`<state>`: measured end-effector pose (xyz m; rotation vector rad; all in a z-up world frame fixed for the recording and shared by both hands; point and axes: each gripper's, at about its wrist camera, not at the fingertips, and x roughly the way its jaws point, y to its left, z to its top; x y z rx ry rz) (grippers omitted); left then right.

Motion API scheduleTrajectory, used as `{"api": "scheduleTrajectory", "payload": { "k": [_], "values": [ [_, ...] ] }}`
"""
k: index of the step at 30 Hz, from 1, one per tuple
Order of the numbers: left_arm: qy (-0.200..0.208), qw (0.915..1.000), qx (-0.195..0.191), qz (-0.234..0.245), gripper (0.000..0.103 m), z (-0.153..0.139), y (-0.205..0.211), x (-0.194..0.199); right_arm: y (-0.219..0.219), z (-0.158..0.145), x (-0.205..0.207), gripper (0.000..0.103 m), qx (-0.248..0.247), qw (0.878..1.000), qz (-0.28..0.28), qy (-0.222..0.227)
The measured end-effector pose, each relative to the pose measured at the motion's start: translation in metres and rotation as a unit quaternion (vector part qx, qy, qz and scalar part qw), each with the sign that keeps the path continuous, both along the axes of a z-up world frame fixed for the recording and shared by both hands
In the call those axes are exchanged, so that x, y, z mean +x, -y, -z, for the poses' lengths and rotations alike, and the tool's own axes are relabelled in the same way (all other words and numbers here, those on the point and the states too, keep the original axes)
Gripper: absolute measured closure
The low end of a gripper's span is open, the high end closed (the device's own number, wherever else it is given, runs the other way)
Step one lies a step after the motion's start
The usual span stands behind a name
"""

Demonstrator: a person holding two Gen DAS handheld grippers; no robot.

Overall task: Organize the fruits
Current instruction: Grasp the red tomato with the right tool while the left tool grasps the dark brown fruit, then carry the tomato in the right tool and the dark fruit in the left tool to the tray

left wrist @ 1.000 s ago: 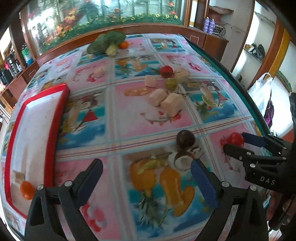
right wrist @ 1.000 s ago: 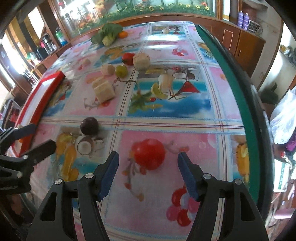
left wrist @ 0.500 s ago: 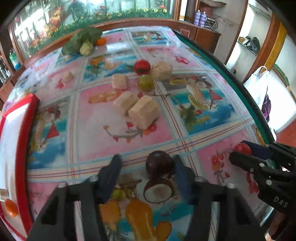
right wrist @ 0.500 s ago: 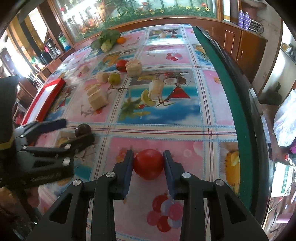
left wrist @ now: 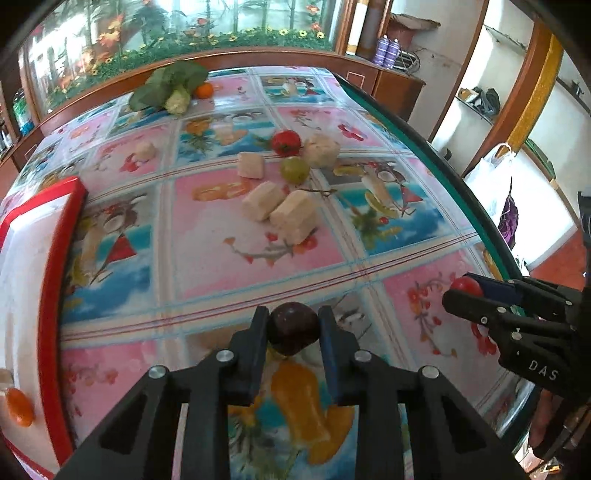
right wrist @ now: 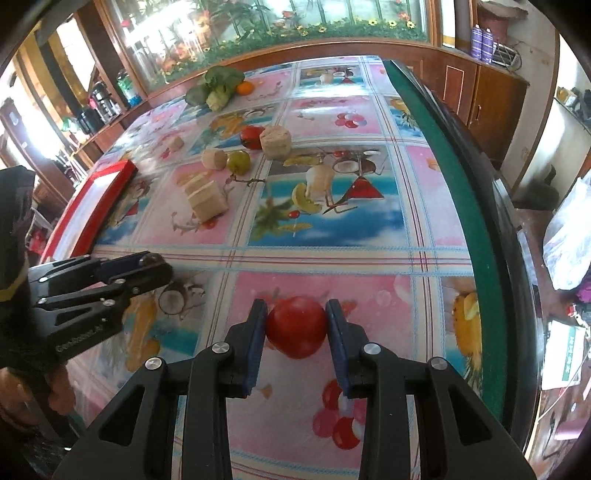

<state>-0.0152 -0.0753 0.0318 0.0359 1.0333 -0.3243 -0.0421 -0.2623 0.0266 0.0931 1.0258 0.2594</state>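
While both claws sit low near the tabletop's near edge, each is clenched on one fruit: left gripper [left wrist: 292, 328] grasps a dark plum [left wrist: 293, 328], right gripper [right wrist: 296, 326] grasps a red tomato [right wrist: 297, 327]. Red tray [left wrist: 55, 280], holding an orange fruit [left wrist: 20, 408], lies along the left edge, beside the left gripper and well apart from the right. Judgement: the plum has the shorter carry; the tomato must cross leftward behind it.

Wooden cabinets [right wrist: 484, 92], glass planter window [left wrist: 177, 33], white wall shelves [left wrist: 480, 96], daylight
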Motion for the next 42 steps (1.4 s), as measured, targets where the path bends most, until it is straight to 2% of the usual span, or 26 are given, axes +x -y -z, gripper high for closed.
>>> {"api": "scheduleTrajectory", "payload": {
  "k": [9,25,36,42],
  "values": [
    [-0.004,0.9994,-0.019,-0.027,0.073,-0.002,-0.041,-0.010,-0.025,0.000,-0.010,0.071,-0.005,1.000,-0.003,-0.005],
    [0.015,0.9953,-0.035,-0.089,0.073,-0.018,-0.125,-0.018,-0.118,-0.019,0.006,0.071,0.003,0.998,-0.065,0.011],
    [0.028,0.9879,-0.035,-0.148,0.073,-0.027,-0.195,-0.017,-0.193,-0.034,0.027,0.071,0.012,0.992,-0.125,0.021],
    [0.036,0.9819,-0.020,-0.185,0.073,-0.030,-0.236,-0.012,-0.241,-0.043,0.038,0.071,0.018,0.986,-0.166,0.026]
  ]
}}
